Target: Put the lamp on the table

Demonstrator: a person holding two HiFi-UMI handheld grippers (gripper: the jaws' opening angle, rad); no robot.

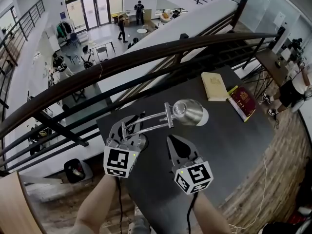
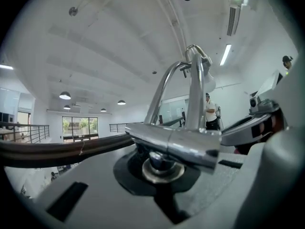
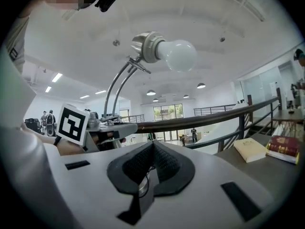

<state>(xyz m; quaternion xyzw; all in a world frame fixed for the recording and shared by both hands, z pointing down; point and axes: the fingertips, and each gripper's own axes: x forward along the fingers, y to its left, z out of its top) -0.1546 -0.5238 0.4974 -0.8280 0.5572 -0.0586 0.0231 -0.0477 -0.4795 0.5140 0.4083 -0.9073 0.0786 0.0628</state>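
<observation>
Half done, I judge: left gripper [image 1: 126,126] fingers are clamping the lamp [image 1: 187,112] base over the table's [image 1: 229,140] near-left part, right gripper [image 1: 171,140] fingers are sitting closed, empty; set-down pending.

A dark curved wooden handrail [image 1: 146,57] on black metal rails runs along a mezzanine edge, with a dark matte counter [image 1: 229,145] set close against it. Brown wood-plank flooring [image 1: 287,145] lies beside the counter. Below, a pale grey lower floor [image 1: 105,33] holds small tables and a few people, ending at tall glass entrance doors [image 1: 95,6]. Overhead, the white ceiling [image 2: 95,46] carries round ceiling lights [image 2: 65,95] and strip lights [image 2: 226,54].
</observation>
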